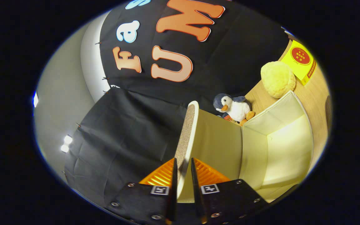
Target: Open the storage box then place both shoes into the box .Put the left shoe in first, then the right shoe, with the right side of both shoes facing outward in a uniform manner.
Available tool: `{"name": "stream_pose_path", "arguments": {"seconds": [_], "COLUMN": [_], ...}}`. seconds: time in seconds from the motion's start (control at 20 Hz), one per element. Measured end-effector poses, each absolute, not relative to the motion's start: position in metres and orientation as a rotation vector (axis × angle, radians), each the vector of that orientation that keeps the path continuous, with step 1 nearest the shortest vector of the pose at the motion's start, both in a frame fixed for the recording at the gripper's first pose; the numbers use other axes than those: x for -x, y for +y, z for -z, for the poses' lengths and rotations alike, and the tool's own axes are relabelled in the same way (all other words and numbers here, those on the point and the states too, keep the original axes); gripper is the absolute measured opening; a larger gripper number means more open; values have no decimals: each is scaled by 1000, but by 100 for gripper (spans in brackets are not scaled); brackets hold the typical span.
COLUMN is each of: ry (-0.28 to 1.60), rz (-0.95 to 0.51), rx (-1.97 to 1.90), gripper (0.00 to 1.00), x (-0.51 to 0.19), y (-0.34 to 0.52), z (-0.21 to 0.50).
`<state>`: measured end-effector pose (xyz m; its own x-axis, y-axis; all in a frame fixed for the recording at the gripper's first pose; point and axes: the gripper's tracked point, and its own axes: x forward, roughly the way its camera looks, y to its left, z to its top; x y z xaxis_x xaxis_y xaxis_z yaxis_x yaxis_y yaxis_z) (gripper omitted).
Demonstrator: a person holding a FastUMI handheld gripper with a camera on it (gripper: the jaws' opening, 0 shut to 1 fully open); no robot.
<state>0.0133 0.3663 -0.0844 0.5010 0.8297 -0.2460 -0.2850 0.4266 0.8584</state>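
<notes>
My gripper (183,170) is shut on the lid (187,131) of the storage box, both fingers pressing its edge between them. The lid has a woven beige outside and a cream lining, and it stands raised, running away from the fingers. To the right of it the box (292,109) lies open, its cream fabric walls and bare inside lit from above. The view is tilted, so the box and table lean to the right.
Just beyond the box a plush penguin (234,107) sits on the wooden table (312,93). A pale yellow fluffy ball (277,78) and a yellow carton (300,61) lie further off. Black cloth hangs behind and to the left of the lid.
</notes>
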Motion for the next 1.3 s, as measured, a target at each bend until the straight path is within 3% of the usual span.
{"name": "stream_pose_path", "arguments": {"seconds": [0.15, 0.2, 0.6, 1.3], "ry": [758, 757, 726, 662], "rz": [-762, -748, -662, -367], "rx": [-809, -794, -706, -521], "gripper": [87, 97, 97, 98], "x": [-13, -16, -19, -29], "y": [366, 362, 319, 150], "z": [94, 95, 107, 139]}}
